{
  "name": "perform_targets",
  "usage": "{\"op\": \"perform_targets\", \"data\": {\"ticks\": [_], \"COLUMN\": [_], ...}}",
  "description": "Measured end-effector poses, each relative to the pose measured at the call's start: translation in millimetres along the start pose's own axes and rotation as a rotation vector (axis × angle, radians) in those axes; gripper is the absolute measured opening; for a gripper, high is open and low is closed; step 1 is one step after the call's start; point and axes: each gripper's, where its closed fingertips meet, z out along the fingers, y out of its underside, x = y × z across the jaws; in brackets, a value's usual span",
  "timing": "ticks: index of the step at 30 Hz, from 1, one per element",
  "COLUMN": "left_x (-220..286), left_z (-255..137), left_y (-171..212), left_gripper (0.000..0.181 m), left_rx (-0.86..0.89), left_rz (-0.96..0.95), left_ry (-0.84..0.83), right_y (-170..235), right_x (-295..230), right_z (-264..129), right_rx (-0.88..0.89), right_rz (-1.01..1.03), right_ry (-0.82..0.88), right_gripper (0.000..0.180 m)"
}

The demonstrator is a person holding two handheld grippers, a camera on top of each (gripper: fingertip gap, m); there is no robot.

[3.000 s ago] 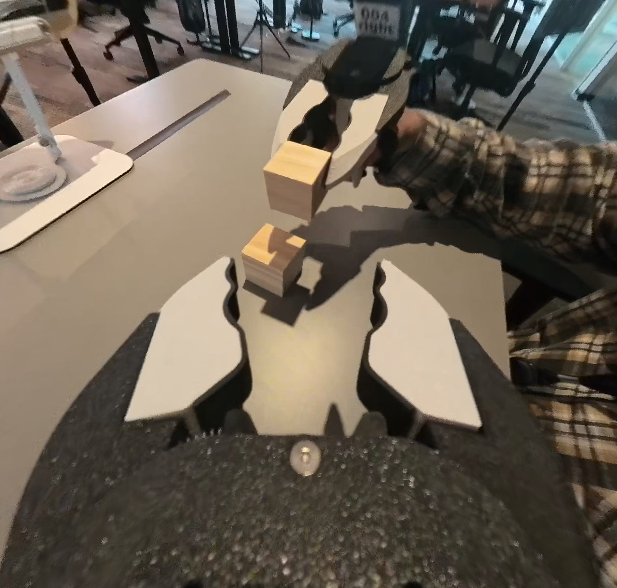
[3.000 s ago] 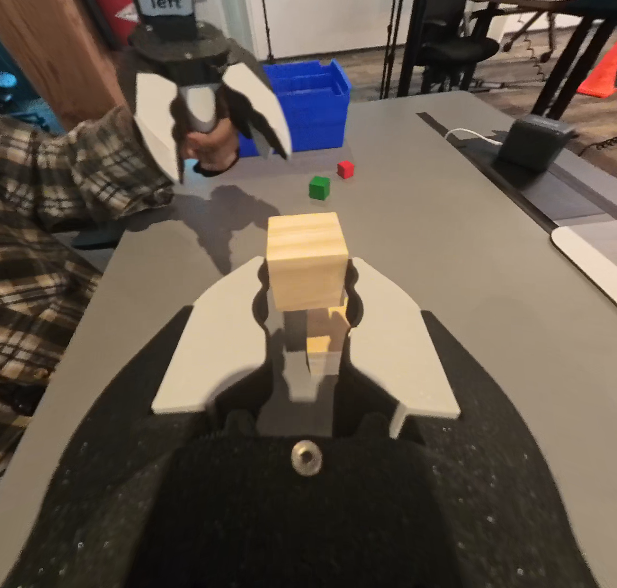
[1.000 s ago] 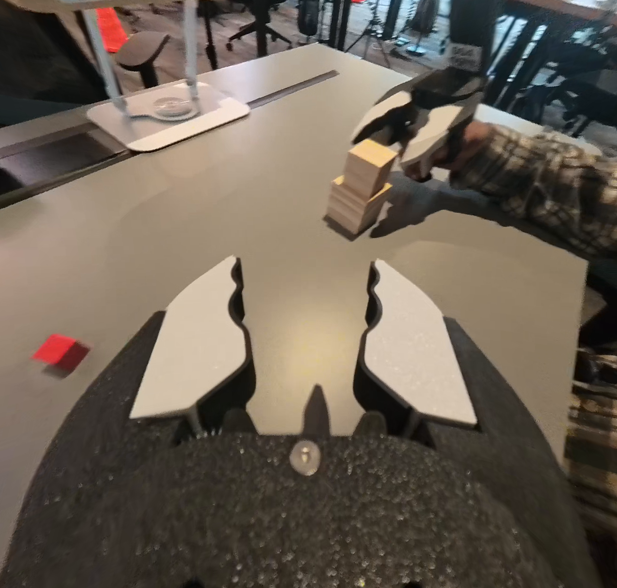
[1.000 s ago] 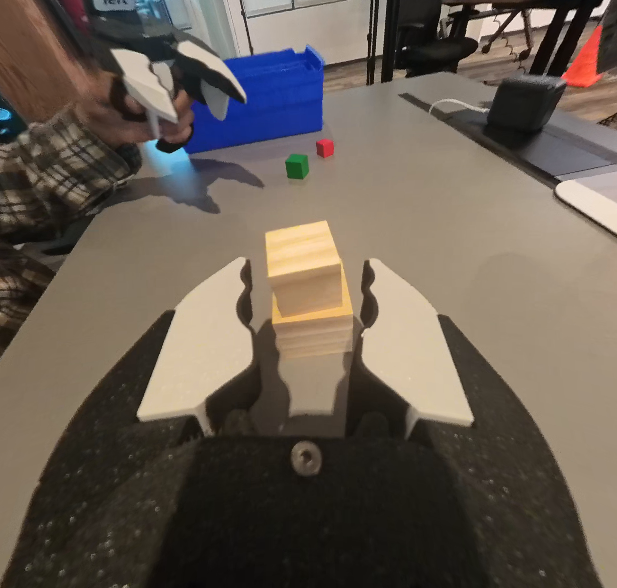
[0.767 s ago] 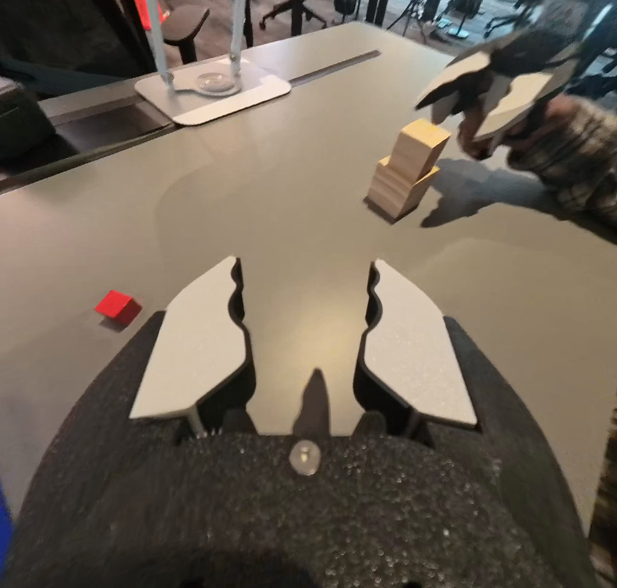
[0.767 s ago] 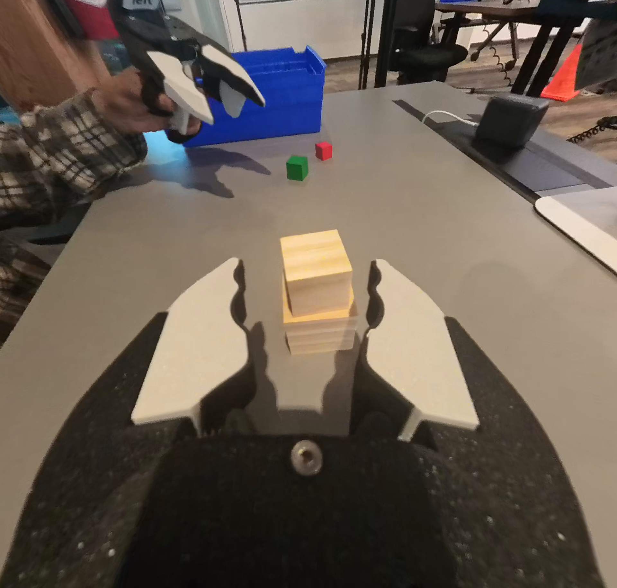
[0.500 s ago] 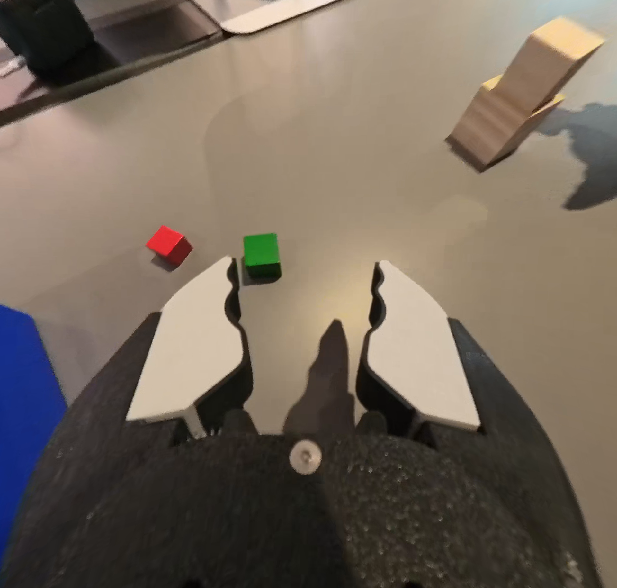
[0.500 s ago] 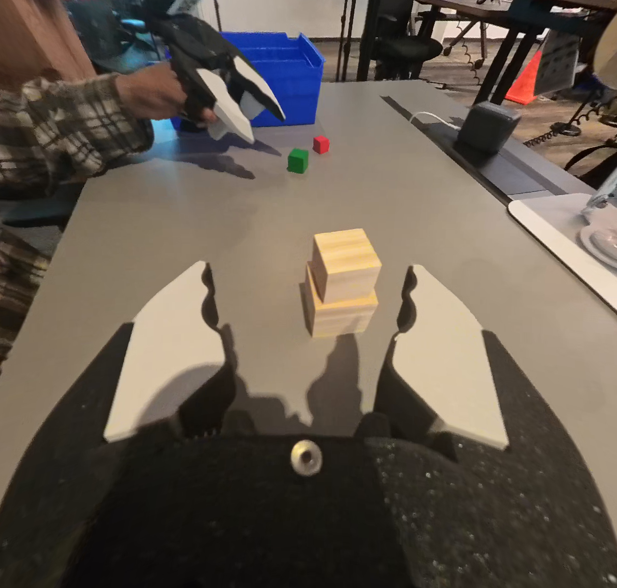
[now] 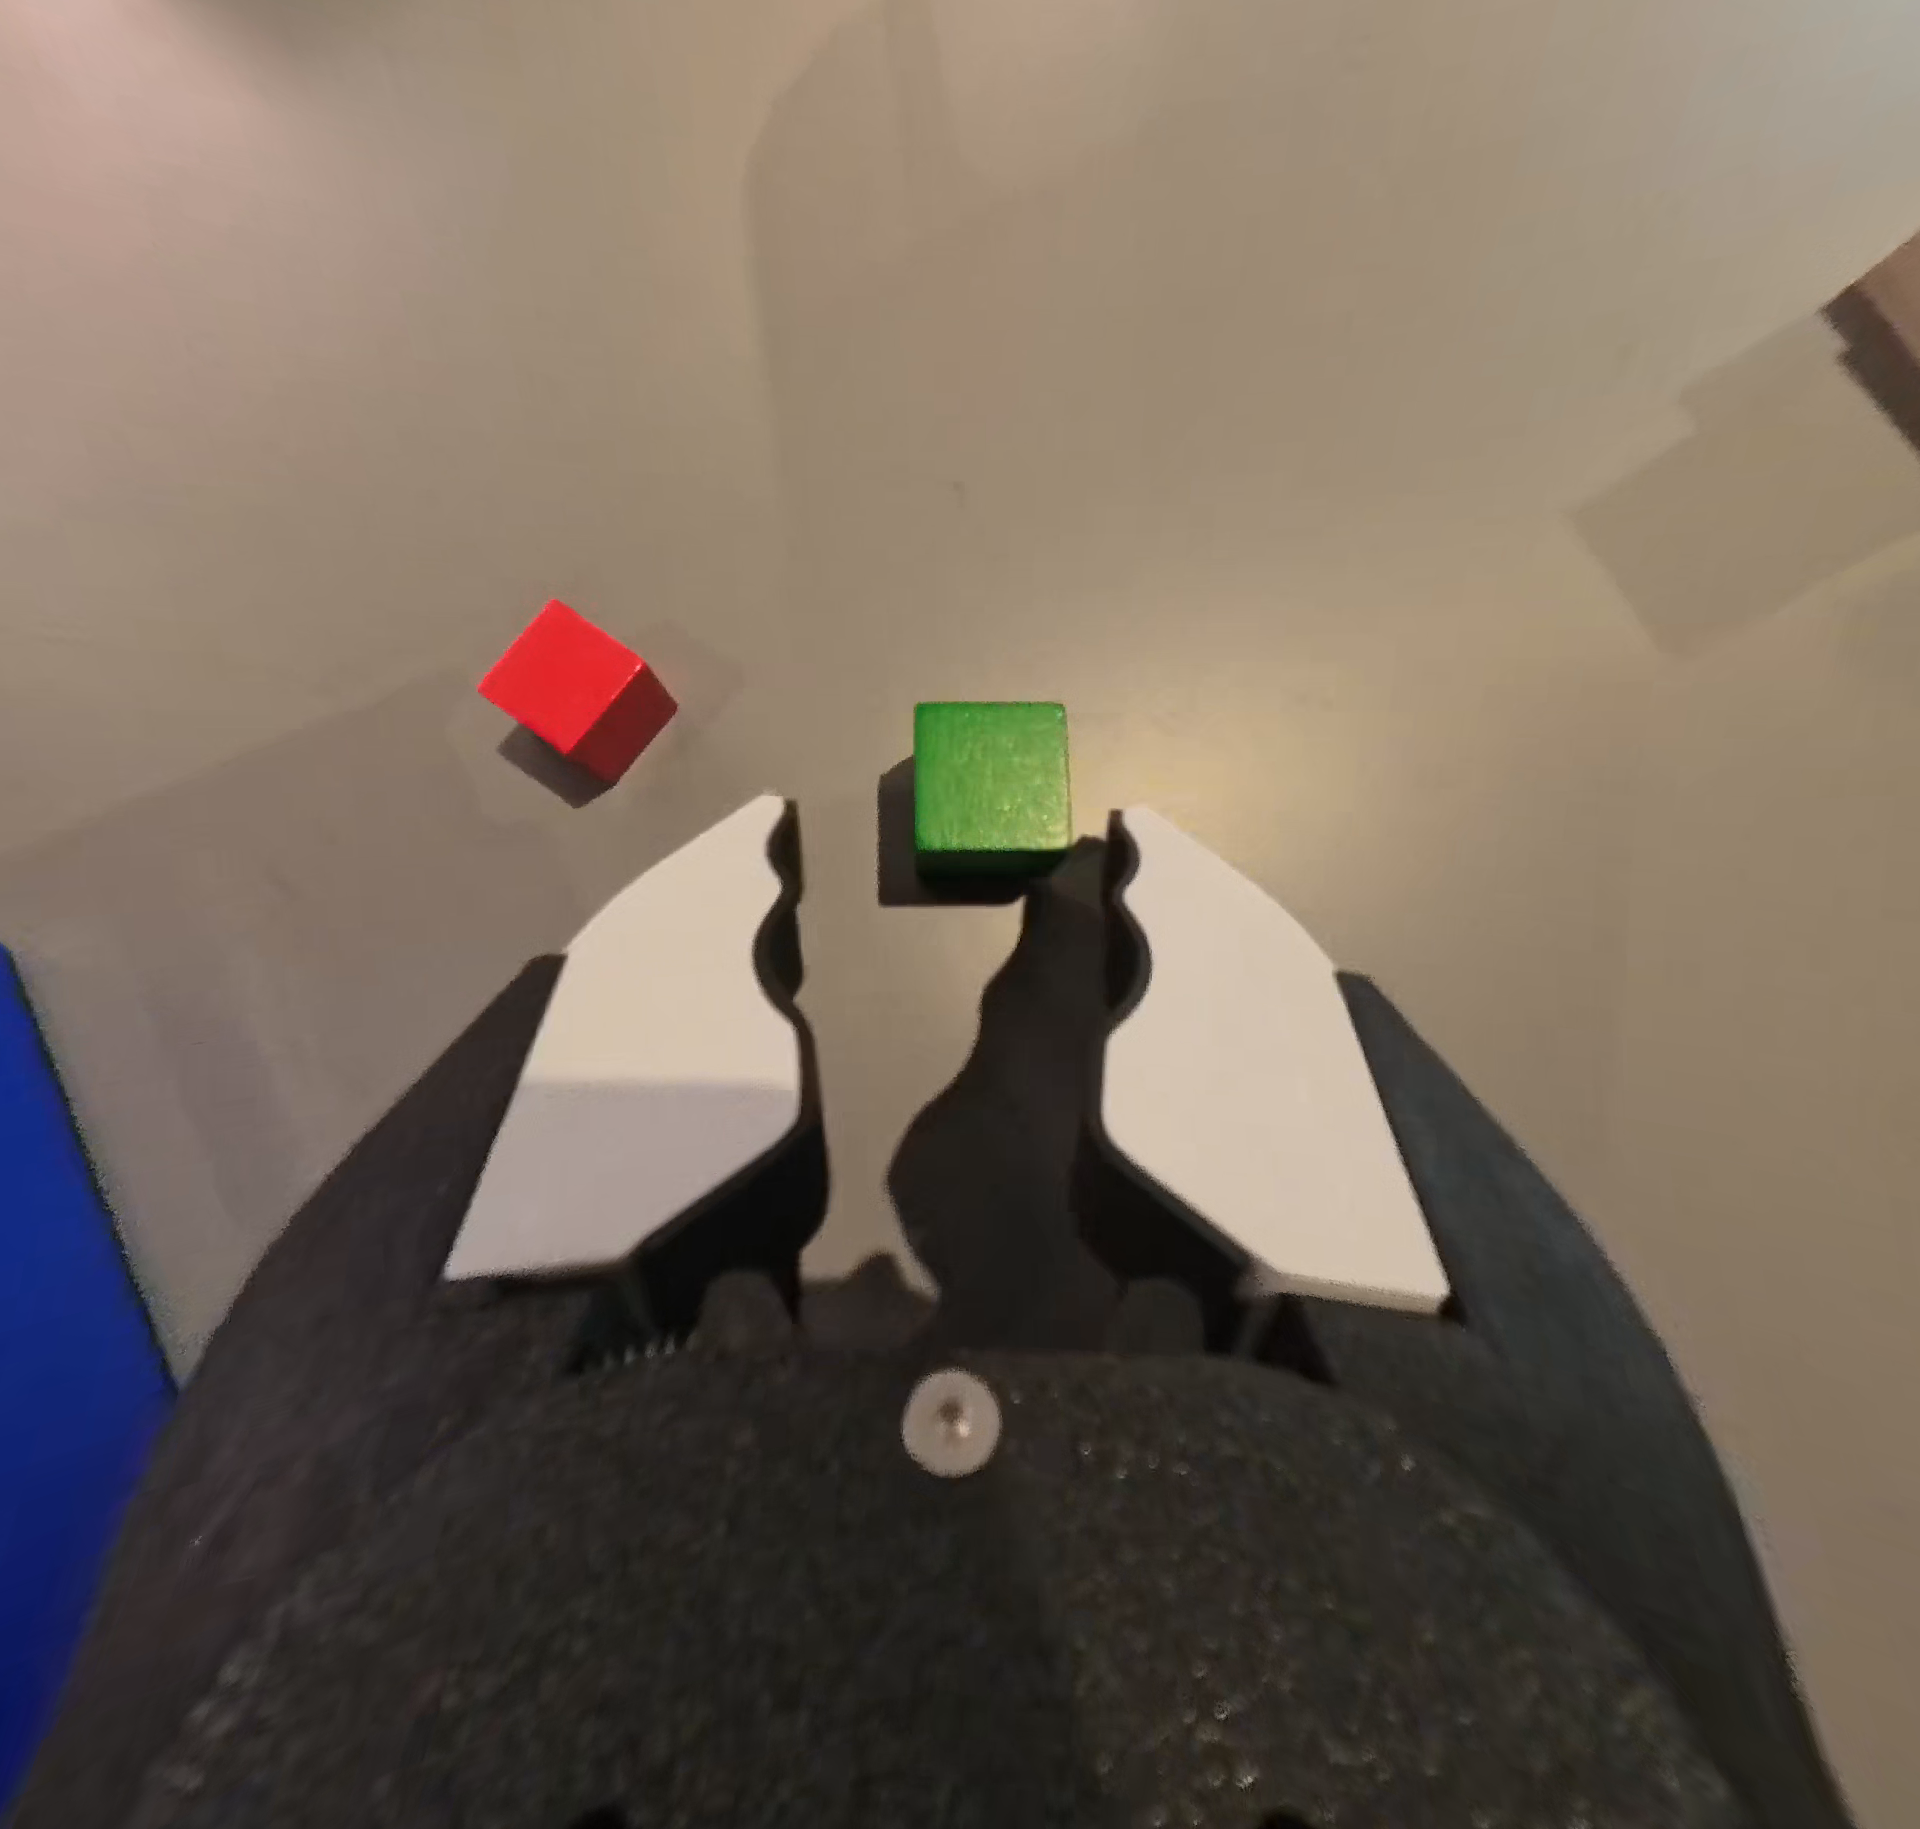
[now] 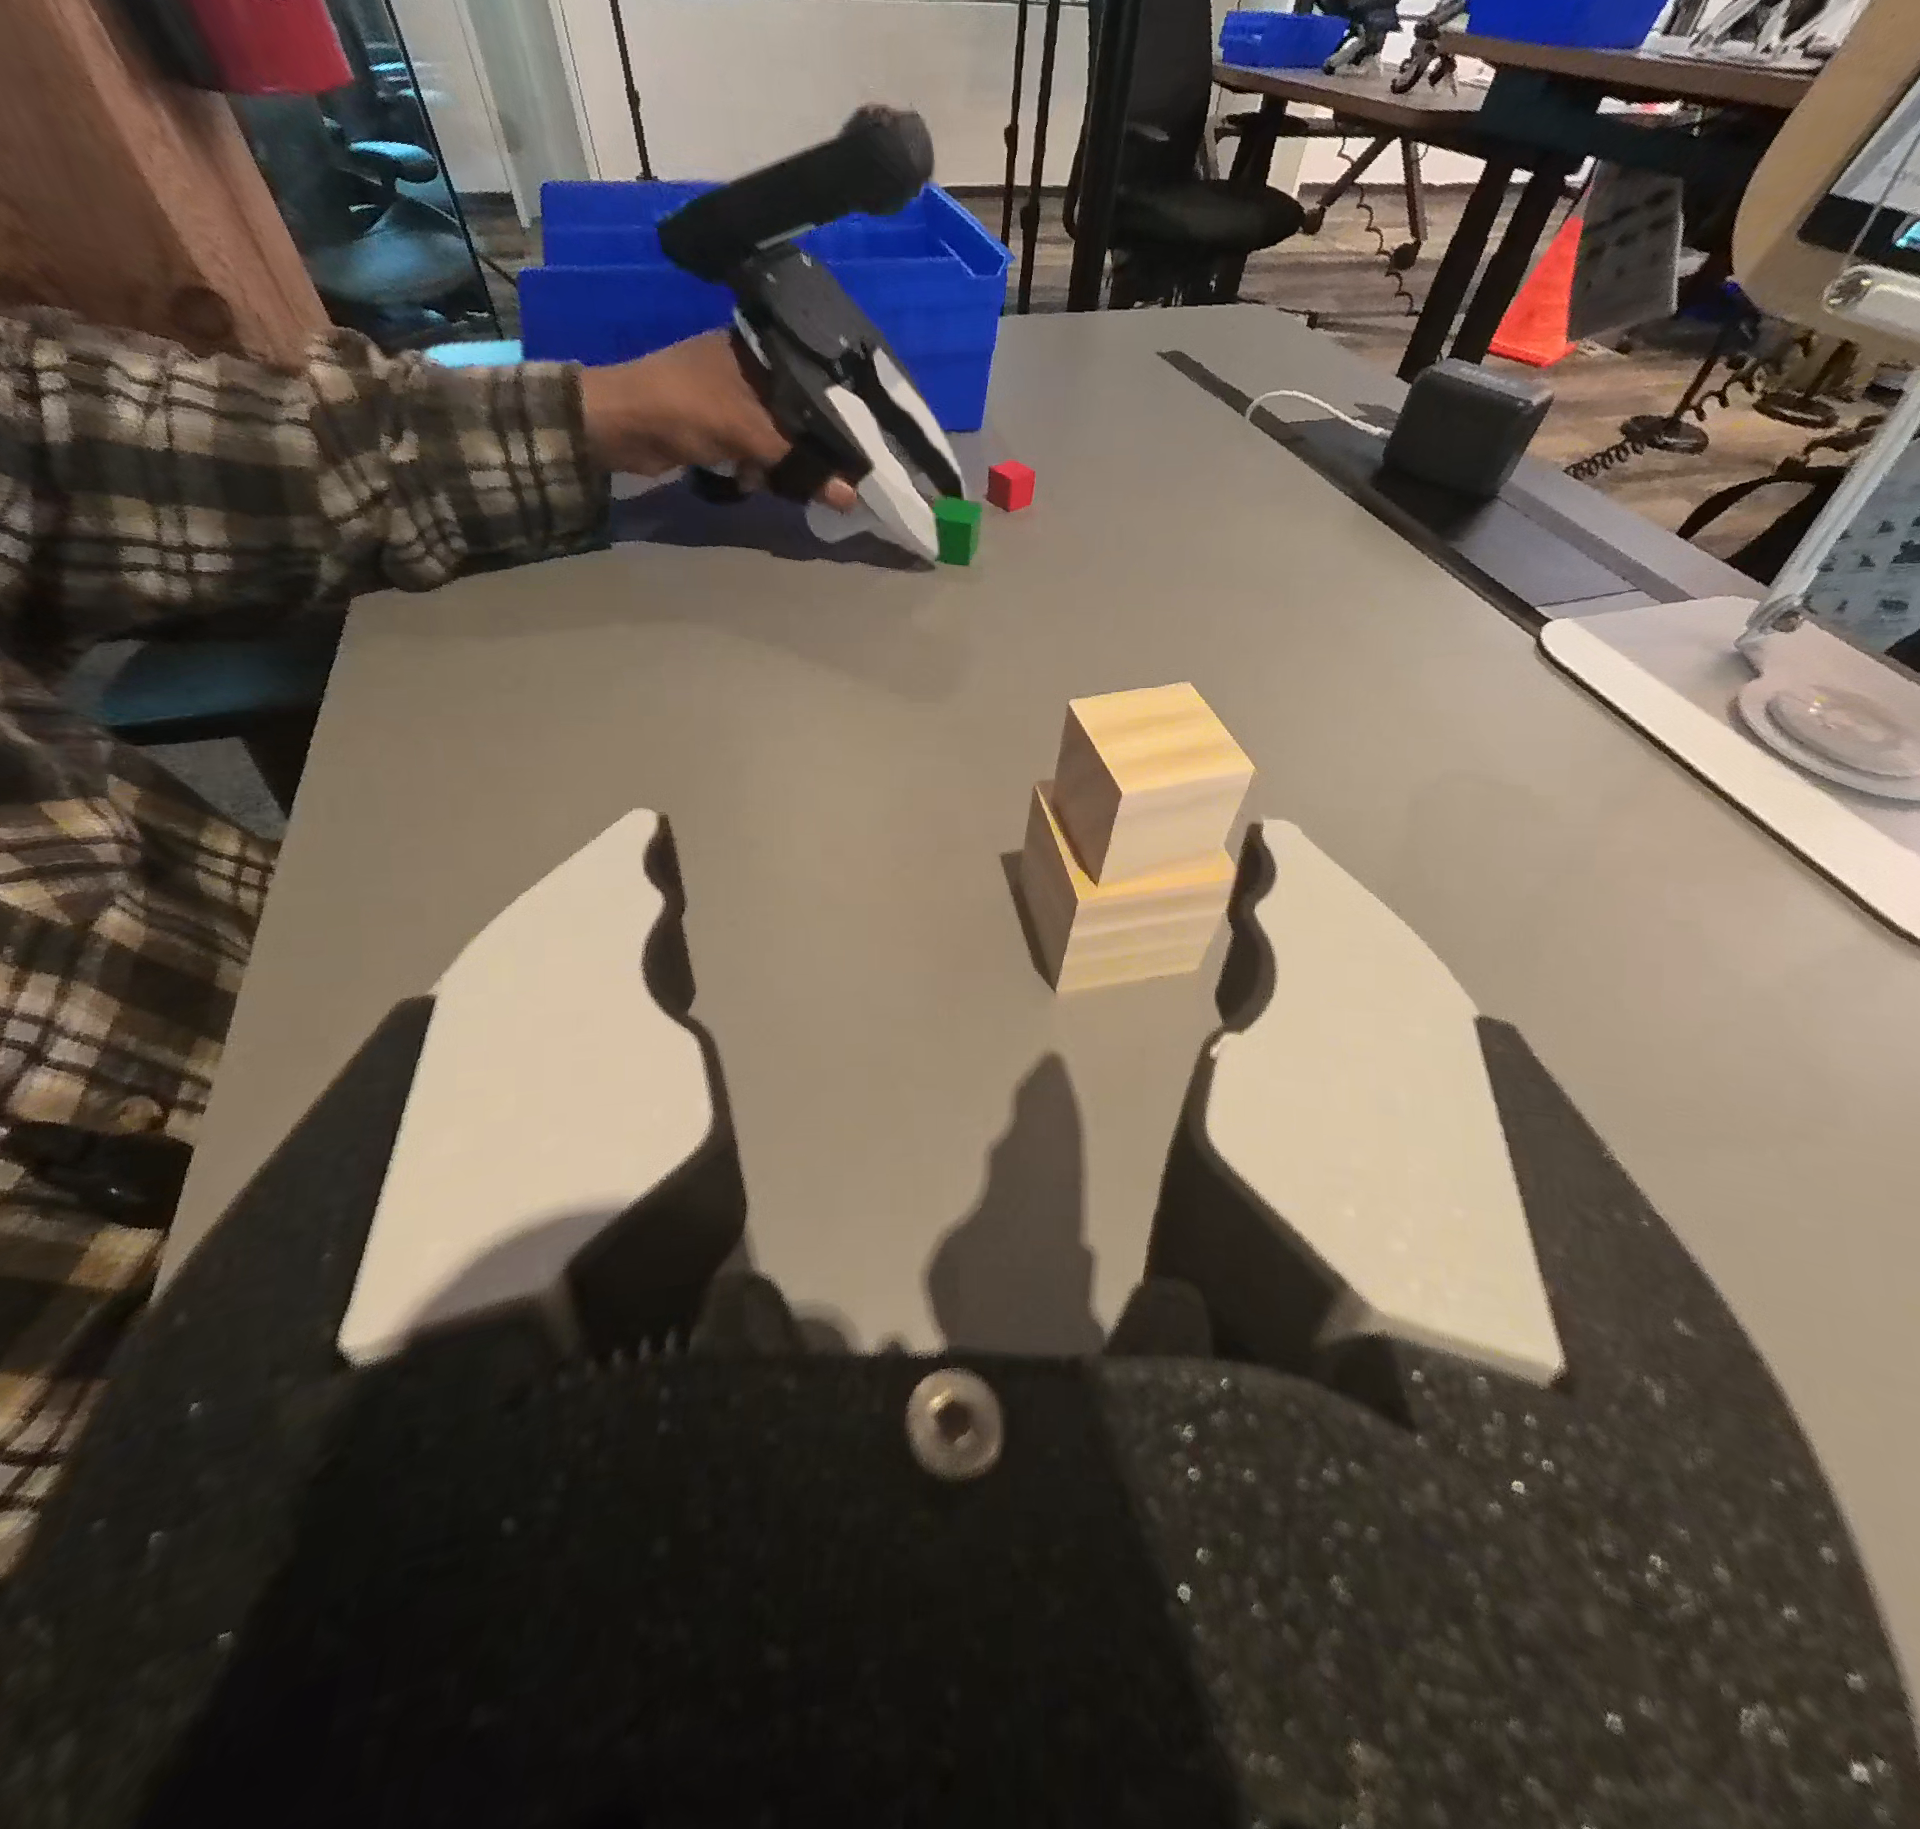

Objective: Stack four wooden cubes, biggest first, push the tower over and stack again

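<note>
Two plain wooden cubes stand stacked in the middle of the grey table (image 10: 727,699). The big cube (image 10: 1127,922) is at the bottom, and the smaller plain cube (image 10: 1148,777) sits on top of it, turned a little so its corners do not line up. The right gripper (image 10: 956,865) is just in front of this small tower, with its white fingers spread wide and nothing between them; the tower is near the tip of its right finger but not touching it. Far across the table lies a little green cube (image 9: 989,784), with a smaller red cube (image 9: 577,685) close beside it. The left gripper (image 9: 951,823) points down at the green cube. Its fingers are partly apart, a bit wider than the cube, and the tips are just at the cube's near edge. It holds nothing. A hand (image 10: 675,423) in a checked sleeve (image 10: 291,460) holds this gripper. Behind the small cubes is a blue bin (image 10: 935,293). A dark box (image 10: 1470,423) with a white cable sits at the right side of the table.
</note>
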Motion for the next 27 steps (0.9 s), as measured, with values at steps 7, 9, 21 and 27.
{"op": "perform_targets", "data": {"ticks": [7,9,21,27], "left_x": [12,24,201,262], "left_z": [10,7,-48,-62], "left_y": [-9,-21,-106,-123], "left_gripper": [0.028,0.028,0.028,0.028], "left_rx": [-0.002,0.023,0.141,0.156], "left_rz": [0.069,0.108,0.52,0.619], "left_ry": [0.079,0.126,0.577,0.691], "right_y": [2,1,-36,-57], "right_x": [4,5,5,-1], "right_z": [-8,-11,6,29], "right_rx": [0.0,-0.001,0.019,0.04], "right_rz": [-0.003,-0.01,-0.097,-0.13], "right_ry": [0.011,0.012,-0.082,-0.141], "right_gripper": [0.091,0.088,0.066,0.058]}}
